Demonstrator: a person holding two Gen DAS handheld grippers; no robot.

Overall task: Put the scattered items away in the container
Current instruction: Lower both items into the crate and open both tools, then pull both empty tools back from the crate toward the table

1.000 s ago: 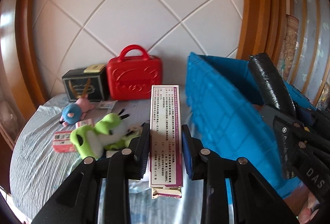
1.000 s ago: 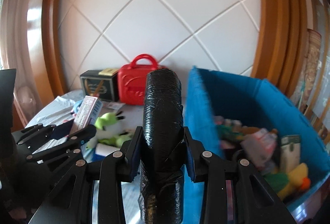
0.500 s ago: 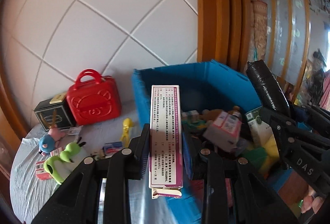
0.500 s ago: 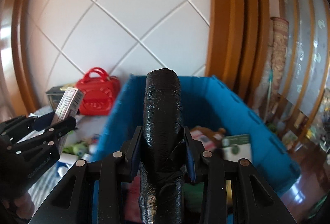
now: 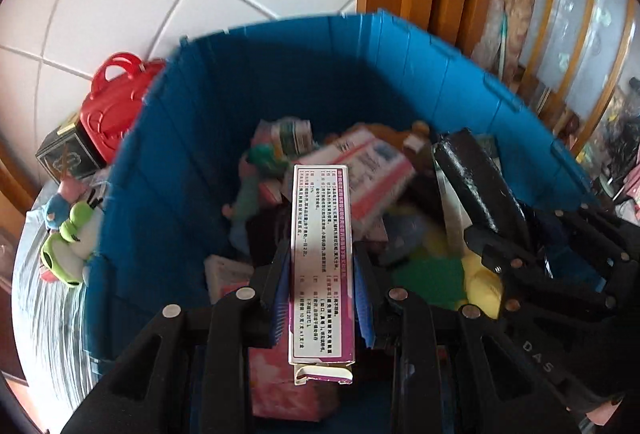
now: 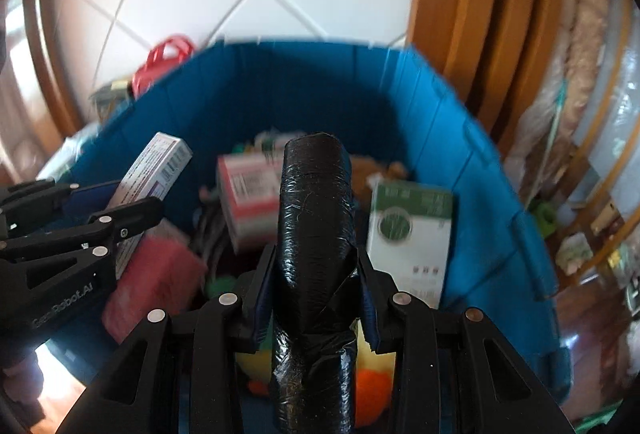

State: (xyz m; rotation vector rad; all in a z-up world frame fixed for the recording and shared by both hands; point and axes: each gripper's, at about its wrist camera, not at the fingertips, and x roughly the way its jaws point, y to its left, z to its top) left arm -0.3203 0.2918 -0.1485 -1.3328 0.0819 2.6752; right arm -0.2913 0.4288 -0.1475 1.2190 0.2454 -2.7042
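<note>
Clamping a tall white cardboard box with purple edges and printed text (image 5: 322, 266), the left gripper (image 5: 322, 294) holds it upright between blue-padded fingers (image 5: 280, 294), its long axis running along the fingers and out past their tips. Beside it, the right gripper (image 6: 316, 290) is closed on a black cylinder wrapped in glossy tape (image 6: 316, 234), also standing lengthwise along its fingers (image 6: 366, 298). Both held things hang directly above the open mouth of the large blue plastic storage crate (image 5: 200, 138), which is already crowded with boxes and soft toys. The crate's contents lie straight below the fingertips, so a release would likely drop each thing inside. Outside the crate's left wall, a green plush frog (image 5: 66, 250) and a red toy case (image 5: 112, 114) remain on the striped cloth (image 5: 44, 314), nearer the left hand
</note>
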